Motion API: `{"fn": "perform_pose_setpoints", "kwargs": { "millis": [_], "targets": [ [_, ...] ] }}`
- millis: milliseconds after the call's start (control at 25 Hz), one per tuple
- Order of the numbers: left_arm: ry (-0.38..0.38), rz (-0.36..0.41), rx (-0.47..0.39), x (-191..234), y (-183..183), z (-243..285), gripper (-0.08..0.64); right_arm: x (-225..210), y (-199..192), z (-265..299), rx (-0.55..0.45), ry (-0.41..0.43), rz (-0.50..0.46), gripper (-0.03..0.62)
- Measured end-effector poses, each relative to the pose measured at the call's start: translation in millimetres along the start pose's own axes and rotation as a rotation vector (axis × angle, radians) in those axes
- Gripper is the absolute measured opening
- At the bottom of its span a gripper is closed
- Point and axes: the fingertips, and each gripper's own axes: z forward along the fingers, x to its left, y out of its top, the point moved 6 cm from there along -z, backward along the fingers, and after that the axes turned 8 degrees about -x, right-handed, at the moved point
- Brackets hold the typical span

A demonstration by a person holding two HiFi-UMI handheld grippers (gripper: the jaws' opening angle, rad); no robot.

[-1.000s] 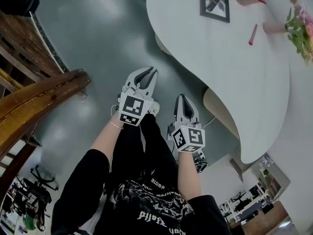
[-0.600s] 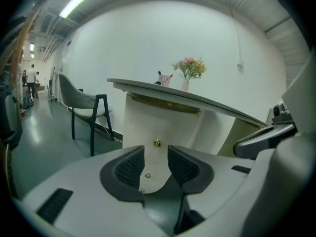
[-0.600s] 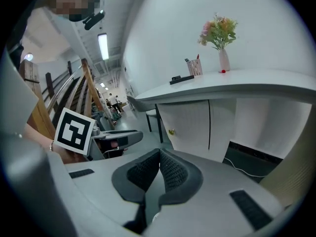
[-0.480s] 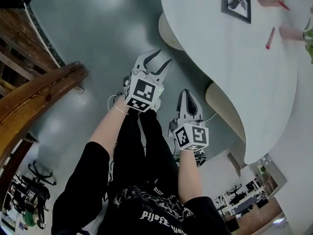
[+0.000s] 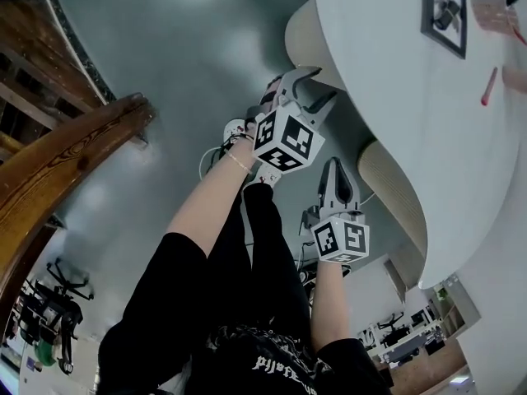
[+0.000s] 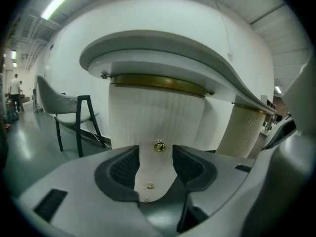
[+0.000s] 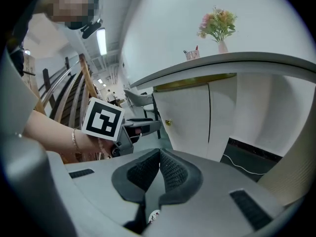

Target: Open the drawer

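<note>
The drawer front (image 6: 155, 115) is a ribbed cream panel under the white table top (image 5: 395, 64), with a small brass ring pull (image 6: 159, 145). My left gripper (image 6: 155, 154) points straight at that pull. Its jaws have just been opening and stand open, with the pull showing in the gap but still beyond the fingertips. The head view has the left gripper (image 5: 317, 87) close to the rounded pedestal (image 5: 306, 31). My right gripper (image 7: 159, 154) is shut on nothing and hangs back, lower in the head view (image 5: 336, 167). The right gripper view also shows the pull (image 7: 169, 123).
A dark-legged chair (image 6: 69, 107) stands left of the pedestal. A second ribbed pedestal (image 5: 395, 189) is under the table. A curved wooden rail (image 5: 74, 163) runs at the left. A framed picture (image 5: 449, 6), a pink pen (image 5: 488, 87) and a flower vase (image 7: 218, 26) are on the table.
The left gripper has moved up and right toward the pedestal under the table, and its jaws have opened. The right gripper has drifted a little right and stays shut.
</note>
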Motion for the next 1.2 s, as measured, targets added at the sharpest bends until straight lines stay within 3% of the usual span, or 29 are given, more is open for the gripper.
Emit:
{"fn": "perform_pose_setpoints", "kwargs": {
  "millis": [280, 600, 720, 1000, 1160, 1200],
  "targets": [
    [-0.014, 0.051, 0.022, -4, -15, 28, 0.209, 6, -16, 8, 0.025, 0.0, -0.003, 0.026],
    [0.047, 0.058, 0.065, 0, -36, 58, 0.209, -7, -23, 18, 0.02, -0.017, 0.004, 0.026],
    [0.034, 0.048, 0.08, -6, -40, 66, 0.209, -12, -26, 16, 0.028, -0.029, 0.008, 0.026],
    [0.075, 0.027, 0.048, -12, -40, 71, 0.207, -15, -33, 10, 0.038, -0.03, 0.011, 0.026],
    [0.072, 0.08, 0.043, -10, -36, 69, 0.183, -12, -30, 9, 0.034, -0.028, 0.015, 0.026],
    [0.079, 0.098, 0.042, -9, -36, 67, 0.134, -11, -30, 8, 0.034, -0.027, 0.014, 0.026]
  ]
}}
